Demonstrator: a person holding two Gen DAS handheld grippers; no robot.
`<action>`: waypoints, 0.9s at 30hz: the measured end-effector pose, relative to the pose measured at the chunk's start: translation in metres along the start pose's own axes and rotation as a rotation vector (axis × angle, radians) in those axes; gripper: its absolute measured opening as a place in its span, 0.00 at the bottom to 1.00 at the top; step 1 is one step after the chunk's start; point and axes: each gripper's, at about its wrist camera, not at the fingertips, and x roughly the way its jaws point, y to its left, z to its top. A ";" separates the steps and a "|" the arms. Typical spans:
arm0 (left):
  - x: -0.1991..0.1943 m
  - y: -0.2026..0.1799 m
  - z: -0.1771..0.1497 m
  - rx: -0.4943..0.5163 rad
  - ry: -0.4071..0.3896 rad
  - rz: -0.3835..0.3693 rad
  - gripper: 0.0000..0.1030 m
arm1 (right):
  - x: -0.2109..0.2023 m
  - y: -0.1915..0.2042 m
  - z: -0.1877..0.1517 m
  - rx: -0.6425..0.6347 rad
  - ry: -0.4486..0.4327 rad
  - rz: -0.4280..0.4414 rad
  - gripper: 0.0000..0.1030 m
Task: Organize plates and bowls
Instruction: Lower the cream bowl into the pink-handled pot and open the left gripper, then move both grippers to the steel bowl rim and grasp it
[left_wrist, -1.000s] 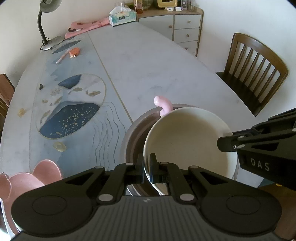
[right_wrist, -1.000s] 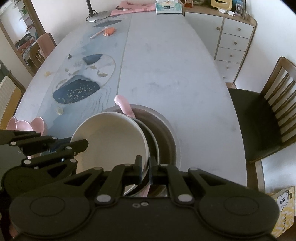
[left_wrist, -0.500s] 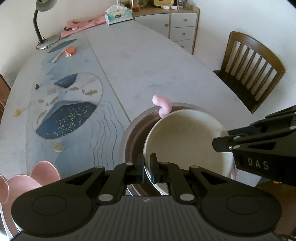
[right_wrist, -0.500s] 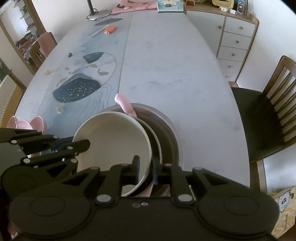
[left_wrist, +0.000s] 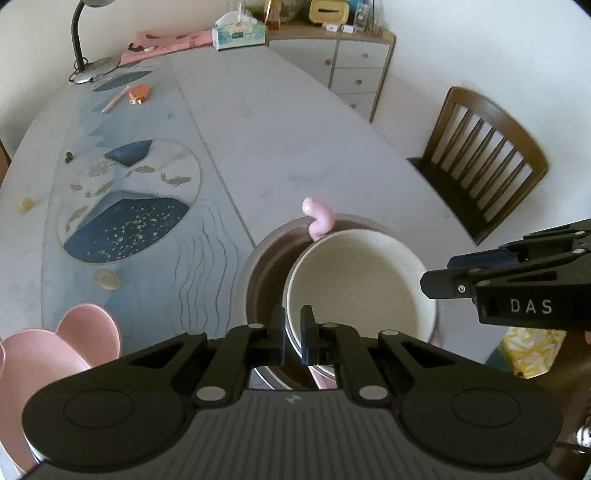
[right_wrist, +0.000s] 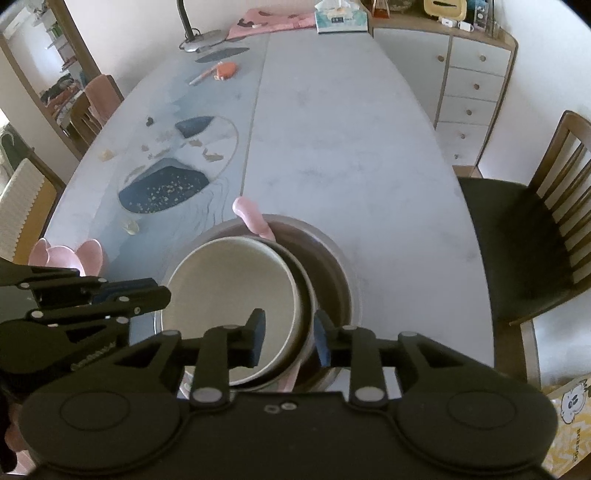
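A cream bowl (left_wrist: 354, 280) sits tilted inside a stack with a grey-rimmed bowl (right_wrist: 308, 295) and a wide brown dish (left_wrist: 258, 280) under it. My left gripper (left_wrist: 293, 332) is shut on the cream bowl's near rim. In the right wrist view the cream bowl (right_wrist: 229, 299) has its right rim between the jaws of my right gripper (right_wrist: 288, 341), which are opening; the pads stand clear of the rim. A pink curved handle (left_wrist: 319, 218) sticks up at the stack's far edge. Each gripper shows in the other's view: right gripper (left_wrist: 439, 282), left gripper (right_wrist: 159, 293).
A pink ear-shaped dish (left_wrist: 74, 339) lies near the table's front left edge. A wooden chair (left_wrist: 480, 158) stands to the right of the table. A lamp (left_wrist: 85, 70), a tissue box (left_wrist: 238, 33) and an orange object (left_wrist: 140, 92) lie at the far end; drawers (right_wrist: 472, 85) stand behind.
My right gripper's jaws have parted from the cream bowl's rim. The left gripper has stayed shut on the rim and moved slightly, the bowl with it.
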 end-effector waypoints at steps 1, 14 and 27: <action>-0.003 0.001 0.000 -0.003 -0.008 -0.004 0.07 | -0.002 0.000 0.000 -0.004 -0.004 0.003 0.30; -0.038 0.015 -0.001 -0.050 -0.110 -0.019 0.48 | -0.033 -0.006 0.007 -0.043 -0.072 0.044 0.43; -0.036 0.035 -0.013 -0.104 -0.122 0.060 0.71 | -0.037 -0.028 0.004 -0.079 -0.103 0.101 0.82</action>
